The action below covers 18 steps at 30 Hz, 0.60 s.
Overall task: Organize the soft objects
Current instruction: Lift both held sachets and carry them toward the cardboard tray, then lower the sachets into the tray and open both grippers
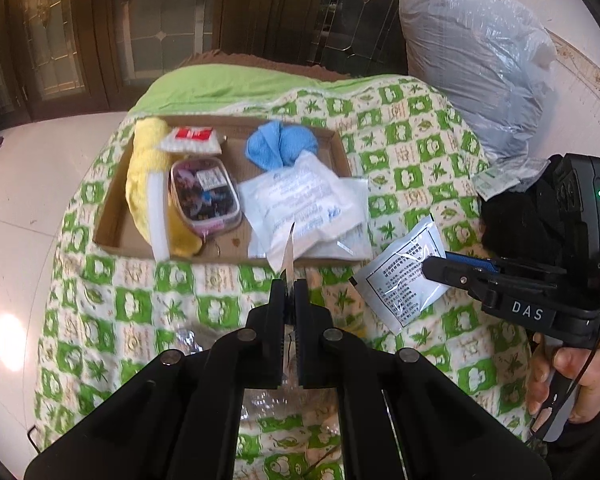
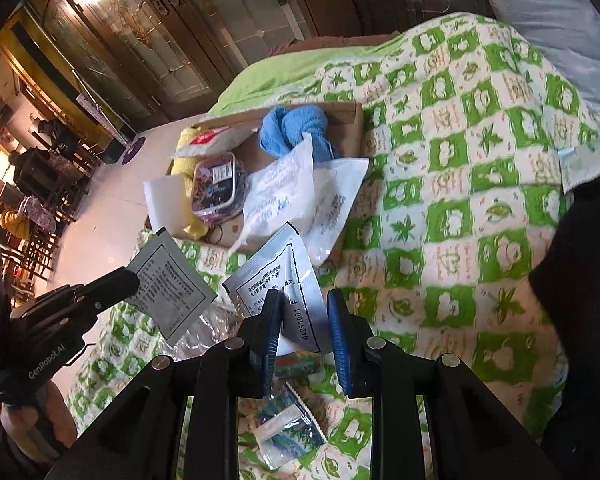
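My left gripper point(image 1: 288, 284) is shut on a thin white sachet point(image 1: 289, 248), seen edge-on here and face-on in the right wrist view point(image 2: 168, 284), lifted above the quilt. My right gripper point(image 2: 303, 297) has its blue pads slightly apart around the lower end of a second white printed sachet point(image 2: 284, 276), which hangs off the quilt point(image 1: 400, 276). Beyond stands a shallow cardboard tray point(image 1: 112, 224). It holds a yellow plush point(image 1: 144, 184), a blue cloth point(image 1: 280, 148), a clear pouch point(image 1: 204, 196) and white soft packs point(image 1: 300, 200).
A green-and-white patterned quilt point(image 1: 420, 140) covers the surface, with white floor to the left. A large plastic-wrapped bundle point(image 1: 480, 68) sits at the back right. Clear and coloured wrappers point(image 2: 288, 436) lie on the quilt below my right gripper. Dark wooden doors stand behind.
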Tool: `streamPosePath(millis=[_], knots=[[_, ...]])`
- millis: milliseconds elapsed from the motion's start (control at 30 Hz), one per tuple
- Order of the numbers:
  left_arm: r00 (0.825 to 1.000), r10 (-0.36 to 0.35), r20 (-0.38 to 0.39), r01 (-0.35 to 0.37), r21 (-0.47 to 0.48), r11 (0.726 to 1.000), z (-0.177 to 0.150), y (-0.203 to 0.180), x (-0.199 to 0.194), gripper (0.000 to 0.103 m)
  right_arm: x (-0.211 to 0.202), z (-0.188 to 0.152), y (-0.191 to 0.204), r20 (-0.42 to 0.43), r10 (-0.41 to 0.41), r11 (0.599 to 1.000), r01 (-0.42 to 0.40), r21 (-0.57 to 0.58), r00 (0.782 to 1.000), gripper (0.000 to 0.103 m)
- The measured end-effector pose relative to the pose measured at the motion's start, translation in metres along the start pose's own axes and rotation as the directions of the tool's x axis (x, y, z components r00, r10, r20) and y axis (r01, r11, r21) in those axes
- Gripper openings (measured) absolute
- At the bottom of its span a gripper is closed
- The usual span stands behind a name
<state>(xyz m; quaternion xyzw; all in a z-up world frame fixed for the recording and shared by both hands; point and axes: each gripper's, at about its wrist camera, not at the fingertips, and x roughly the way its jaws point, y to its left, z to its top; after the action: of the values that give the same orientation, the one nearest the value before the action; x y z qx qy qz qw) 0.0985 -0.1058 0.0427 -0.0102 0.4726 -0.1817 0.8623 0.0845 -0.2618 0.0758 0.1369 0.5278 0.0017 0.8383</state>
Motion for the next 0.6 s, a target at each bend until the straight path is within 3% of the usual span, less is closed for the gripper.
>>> streamPosePath(millis=[333, 600], knots=[[1.0, 0.01, 0.006, -0.01, -0.005, 1.0, 0.034, 0.007, 0.015, 0.002, 0.008, 0.033, 0.003, 0.029, 0.021, 0.999, -0.022, 0.031, 0.999, 0.023], [1.0, 0.022, -0.01, -0.022, -0.024, 0.999, 0.053, 0.02, 0.043, 0.002, 0.039, 0.057, -0.002, 0.031, 0.028, 0.998, -0.03, 0.056, 0.999, 0.023]])
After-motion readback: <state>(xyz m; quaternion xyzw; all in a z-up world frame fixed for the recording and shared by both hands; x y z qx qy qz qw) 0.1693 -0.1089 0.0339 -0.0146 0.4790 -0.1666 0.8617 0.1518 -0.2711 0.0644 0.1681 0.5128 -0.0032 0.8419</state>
